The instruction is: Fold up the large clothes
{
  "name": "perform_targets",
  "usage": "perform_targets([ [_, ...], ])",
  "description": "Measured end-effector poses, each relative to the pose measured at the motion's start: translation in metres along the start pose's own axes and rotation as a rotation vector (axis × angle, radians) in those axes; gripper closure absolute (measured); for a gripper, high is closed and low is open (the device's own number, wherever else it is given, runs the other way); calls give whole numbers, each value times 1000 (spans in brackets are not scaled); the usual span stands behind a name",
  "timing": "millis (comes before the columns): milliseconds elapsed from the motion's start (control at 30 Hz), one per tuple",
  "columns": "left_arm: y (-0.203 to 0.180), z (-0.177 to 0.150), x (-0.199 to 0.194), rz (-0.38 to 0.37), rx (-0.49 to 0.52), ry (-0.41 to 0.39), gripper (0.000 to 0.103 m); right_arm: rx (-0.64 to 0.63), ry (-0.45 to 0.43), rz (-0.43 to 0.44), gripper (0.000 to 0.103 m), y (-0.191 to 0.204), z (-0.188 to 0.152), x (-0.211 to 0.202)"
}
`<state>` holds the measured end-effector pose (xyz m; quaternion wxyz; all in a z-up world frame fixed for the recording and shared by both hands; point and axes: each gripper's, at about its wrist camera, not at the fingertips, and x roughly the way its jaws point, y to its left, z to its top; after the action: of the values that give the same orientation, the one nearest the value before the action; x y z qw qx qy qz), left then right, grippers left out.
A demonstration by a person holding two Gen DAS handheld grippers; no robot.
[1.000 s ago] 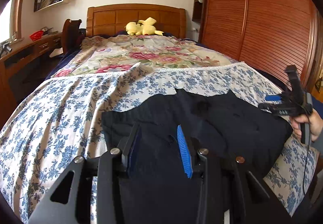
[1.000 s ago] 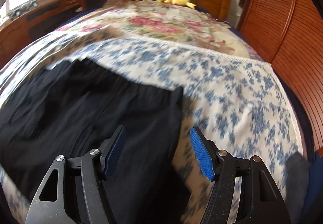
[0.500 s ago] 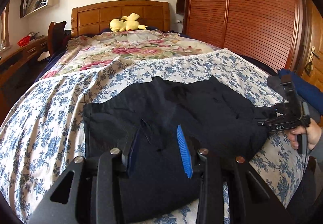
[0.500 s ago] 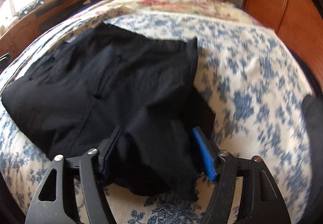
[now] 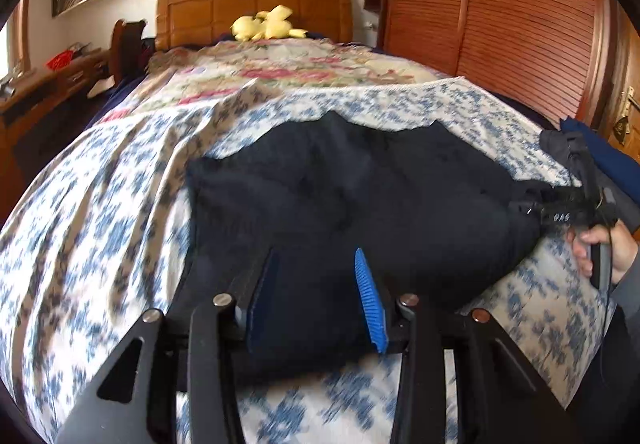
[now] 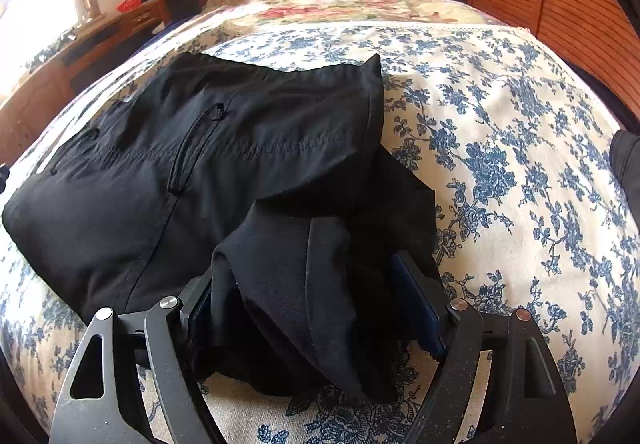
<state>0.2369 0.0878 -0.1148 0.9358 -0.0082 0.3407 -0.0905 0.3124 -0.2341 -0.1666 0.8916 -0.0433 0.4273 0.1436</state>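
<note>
A black pair of trousers (image 6: 240, 148) lies folded on the blue-flowered bedspread; it also shows in the left wrist view (image 5: 360, 196). My left gripper (image 5: 316, 296) sits at the near left edge of the garment, its blue pads (image 5: 370, 300) apart with black cloth between them. My right gripper (image 6: 316, 300) is at the garment's near right corner with a bunch of black cloth between its wide-set fingers (image 6: 416, 296). The right gripper also shows in the left wrist view (image 5: 560, 208), held by a hand.
The bedspread (image 6: 500, 124) covers the bed. A yellow plush toy (image 5: 268, 26) lies by the wooden headboard. A louvred wooden wardrobe (image 5: 500, 12) stands at the right, a desk (image 5: 44, 84) at the left. Dark folded clothes (image 5: 592, 148) lie at the right edge.
Both grippers have come down and drawn back to the garment's near edge. The black cloth has bunched up between the right gripper's fingers. The garment now lies doubled on the bedspread.
</note>
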Motion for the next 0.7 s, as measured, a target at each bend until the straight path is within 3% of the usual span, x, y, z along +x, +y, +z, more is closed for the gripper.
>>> perform_targets([
  [333,42,-40,-14,87,-103,32,61,-8,4,-17,23,1,-3,-7],
  [700,56,-47,-4,119,-138,68,56,18,-20,-51,23,3,-9,-29],
])
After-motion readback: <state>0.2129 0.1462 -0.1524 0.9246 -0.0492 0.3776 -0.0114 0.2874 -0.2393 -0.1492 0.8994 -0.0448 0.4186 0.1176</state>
